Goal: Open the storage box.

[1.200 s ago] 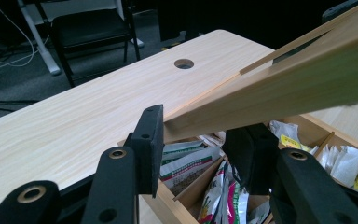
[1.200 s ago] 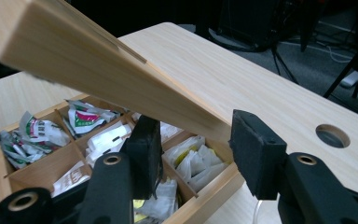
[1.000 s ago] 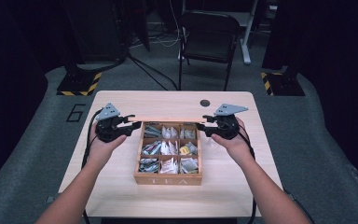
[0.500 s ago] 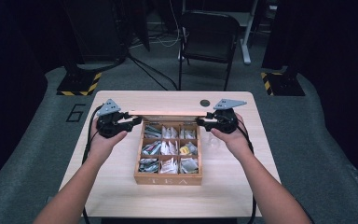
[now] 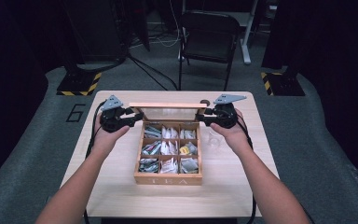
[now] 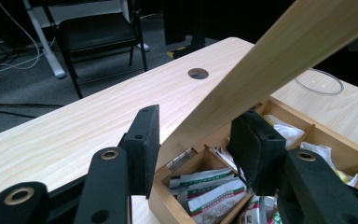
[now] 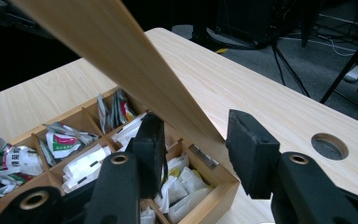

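Note:
A wooden tea box (image 5: 168, 179) sits mid-table, its compartments full of tea bags (image 5: 169, 148). Its hinged lid (image 5: 167, 105) stands raised at the back. My left gripper (image 5: 129, 116) is at the lid's left end. In the left gripper view the lid (image 6: 279, 56) runs between the jaws of that gripper (image 6: 200, 144); they have just been opening, and a gap shows beside the left pad. My right gripper (image 5: 206, 116) is at the lid's right end. Its jaws (image 7: 193, 140) have closed a little and straddle the lid's corner (image 7: 121, 56) without pressing on it.
A clear glass (image 5: 213, 139) stands just right of the box, its rim (image 6: 319, 80) also showing in the left gripper view. A cable hole (image 7: 328, 145) lies in the table top behind the box. A black chair (image 5: 209, 39) stands beyond the table's far edge.
The lid has swung up more, so its clear pane now shows below the top rail. The left gripper has shifted slightly along the lid's end and its jaws have widened.

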`<action>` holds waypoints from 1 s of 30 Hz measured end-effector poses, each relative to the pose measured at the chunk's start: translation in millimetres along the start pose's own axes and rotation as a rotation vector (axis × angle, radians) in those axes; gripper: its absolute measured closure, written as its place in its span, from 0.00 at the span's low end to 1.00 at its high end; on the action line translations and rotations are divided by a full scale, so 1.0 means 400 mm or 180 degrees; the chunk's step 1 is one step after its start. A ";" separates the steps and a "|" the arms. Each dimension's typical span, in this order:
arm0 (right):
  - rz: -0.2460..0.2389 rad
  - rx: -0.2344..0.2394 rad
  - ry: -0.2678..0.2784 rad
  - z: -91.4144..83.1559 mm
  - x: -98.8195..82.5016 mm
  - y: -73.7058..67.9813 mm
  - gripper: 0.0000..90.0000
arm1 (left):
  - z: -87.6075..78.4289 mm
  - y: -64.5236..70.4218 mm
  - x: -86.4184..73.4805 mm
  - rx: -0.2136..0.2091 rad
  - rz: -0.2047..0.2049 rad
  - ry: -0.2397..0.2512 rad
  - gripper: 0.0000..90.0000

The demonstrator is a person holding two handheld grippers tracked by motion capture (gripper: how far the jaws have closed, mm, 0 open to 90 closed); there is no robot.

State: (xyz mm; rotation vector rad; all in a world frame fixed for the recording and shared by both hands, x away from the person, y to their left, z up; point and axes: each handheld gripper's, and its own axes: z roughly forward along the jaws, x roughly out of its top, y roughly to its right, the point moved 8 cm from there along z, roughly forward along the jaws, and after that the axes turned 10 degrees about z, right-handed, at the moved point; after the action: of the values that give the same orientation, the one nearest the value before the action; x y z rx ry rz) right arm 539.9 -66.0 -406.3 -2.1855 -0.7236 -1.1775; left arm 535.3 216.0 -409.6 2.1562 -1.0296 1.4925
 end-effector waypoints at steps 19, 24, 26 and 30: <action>-0.0008 -0.0051 -0.0013 0.043 0.024 0.024 0.64 | 0.036 -0.026 0.003 0.0029 0.0006 -0.0059 0.67; 0.0002 -0.0084 -0.0028 0.054 0.020 0.036 0.64 | 0.043 -0.034 0.004 0.0033 -0.0059 -0.0021 0.67; 0.0014 -0.0086 -0.0036 0.058 0.018 0.038 0.64 | 0.044 -0.033 0.005 0.0038 -0.0093 0.0000 0.67; 0.0005 -0.0098 -0.0041 0.068 0.014 0.045 0.65 | 0.045 -0.036 0.005 0.0050 -0.0071 -0.0001 0.68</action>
State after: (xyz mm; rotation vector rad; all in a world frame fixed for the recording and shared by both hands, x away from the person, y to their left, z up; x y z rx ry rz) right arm 570.1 -58.8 -418.0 -2.2204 -0.7135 -1.1821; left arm 558.1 213.8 -413.1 2.1716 -0.9938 1.4950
